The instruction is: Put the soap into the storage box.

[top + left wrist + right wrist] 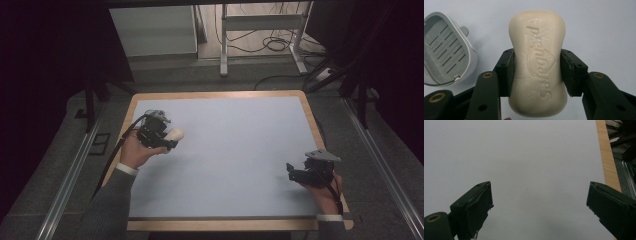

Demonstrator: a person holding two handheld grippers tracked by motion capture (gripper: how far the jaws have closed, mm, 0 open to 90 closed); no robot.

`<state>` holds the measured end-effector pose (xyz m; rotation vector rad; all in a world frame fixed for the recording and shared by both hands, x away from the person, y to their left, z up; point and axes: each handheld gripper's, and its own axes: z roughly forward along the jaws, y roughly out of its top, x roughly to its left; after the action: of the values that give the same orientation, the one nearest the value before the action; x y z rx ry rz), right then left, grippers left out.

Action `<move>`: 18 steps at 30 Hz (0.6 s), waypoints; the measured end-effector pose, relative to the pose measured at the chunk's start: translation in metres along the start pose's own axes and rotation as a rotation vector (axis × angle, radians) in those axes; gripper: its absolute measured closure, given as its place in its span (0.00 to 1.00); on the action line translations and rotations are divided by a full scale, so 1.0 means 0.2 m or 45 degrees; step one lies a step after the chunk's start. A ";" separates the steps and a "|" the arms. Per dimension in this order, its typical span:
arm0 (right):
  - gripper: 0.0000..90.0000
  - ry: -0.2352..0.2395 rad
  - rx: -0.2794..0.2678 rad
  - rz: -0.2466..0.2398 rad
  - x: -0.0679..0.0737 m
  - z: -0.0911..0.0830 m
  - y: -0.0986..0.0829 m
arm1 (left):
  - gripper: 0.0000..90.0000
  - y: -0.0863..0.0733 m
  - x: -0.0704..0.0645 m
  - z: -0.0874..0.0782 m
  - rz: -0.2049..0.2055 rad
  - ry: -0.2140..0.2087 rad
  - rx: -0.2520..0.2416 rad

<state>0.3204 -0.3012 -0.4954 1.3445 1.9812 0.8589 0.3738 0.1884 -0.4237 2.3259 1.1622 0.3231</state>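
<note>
The pale blue tabletop [235, 150] is lying bare across its middle and far side, leaving wide passage between the left gripper [167, 136] and the right gripper [300, 172]. Only the grey slotted soap dish [445, 50] is standing in the way, sitting just beside the left gripper's clamped soap bar [537, 62]. Ahead of the right gripper's wide-spread jaws, flat surface is running unobstructed to the wooden table edge [607, 160].

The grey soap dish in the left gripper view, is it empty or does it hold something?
Empty. The soap dish shows its bare slotted floor, and the soap bar is outside it, clamped between the jaws of the left hand-held gripper.
</note>
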 end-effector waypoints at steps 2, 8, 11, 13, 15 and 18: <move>0.07 -0.001 0.001 -0.001 0.00 0.00 0.00 | 0.55 0.00 0.01 0.00 -0.002 0.002 -0.002; 0.07 -0.001 0.001 -0.001 0.00 0.00 0.00 | 0.55 0.01 0.03 -0.01 -0.015 0.010 -0.001; 0.07 -0.001 0.001 0.000 0.00 0.00 0.00 | 0.55 0.02 0.04 -0.01 -0.021 0.016 -0.006; 0.07 0.000 0.001 -0.001 0.00 0.00 0.00 | 0.55 0.02 0.05 -0.01 -0.024 0.013 -0.005; 0.07 0.000 0.001 0.000 0.00 0.00 0.00 | 0.55 0.03 0.05 -0.01 -0.025 0.016 -0.005; 0.07 0.001 0.001 0.000 0.00 0.00 0.00 | 0.55 0.03 0.06 -0.01 -0.029 0.018 -0.007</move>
<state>0.3204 -0.3017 -0.4952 1.3443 1.9826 0.8592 0.3843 0.1951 -0.4181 2.3078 1.1922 0.3348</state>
